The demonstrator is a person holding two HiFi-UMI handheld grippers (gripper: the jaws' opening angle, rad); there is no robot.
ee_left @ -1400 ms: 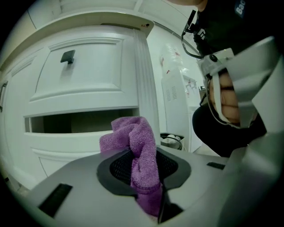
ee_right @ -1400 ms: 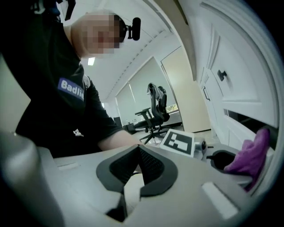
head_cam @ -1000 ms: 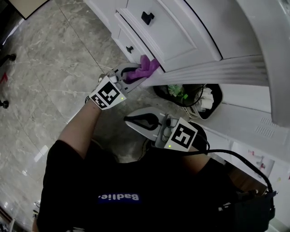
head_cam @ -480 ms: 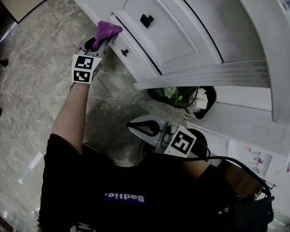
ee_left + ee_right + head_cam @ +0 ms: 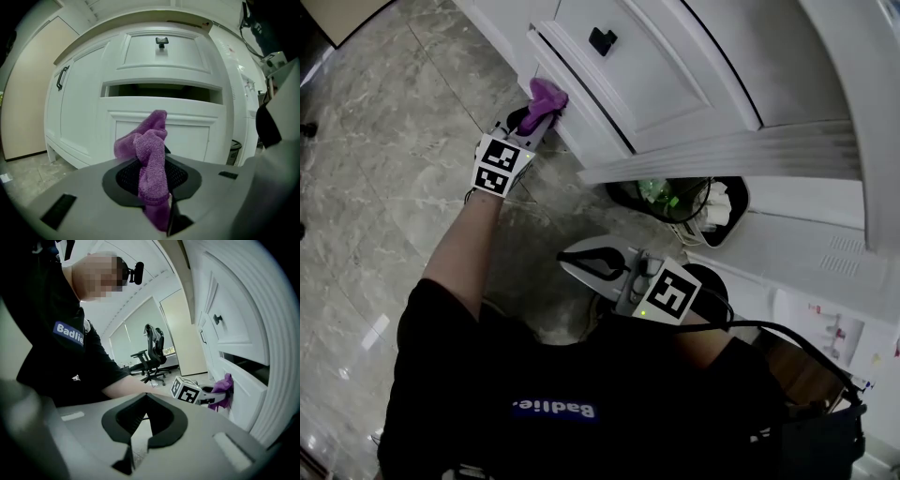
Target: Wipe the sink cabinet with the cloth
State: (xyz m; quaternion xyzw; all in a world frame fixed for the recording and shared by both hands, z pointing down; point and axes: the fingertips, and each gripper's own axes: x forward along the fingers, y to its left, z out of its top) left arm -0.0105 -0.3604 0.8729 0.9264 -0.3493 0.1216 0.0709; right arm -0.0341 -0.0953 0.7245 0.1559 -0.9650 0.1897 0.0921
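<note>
Cloth [image 5: 151, 159], purple and bunched, sits pinched between the closed jaws of the left gripper [image 5: 540, 111] at the upper centre of the head view; its free end lies against the protruding drawer front [image 5: 187, 136] of the white sink cabinet [image 5: 666, 75]; a dark gap shows above that front. Right gripper [image 5: 140, 427], low in the middle of the frame, has its jaws together on nothing and hangs well apart from the work. To wipe well, I judge the cloth wants firm, flat contact; long overlapping strokes along the panel; extra care in the moulded edges; a path that skirts the black handle [image 5: 602, 39].
</note>
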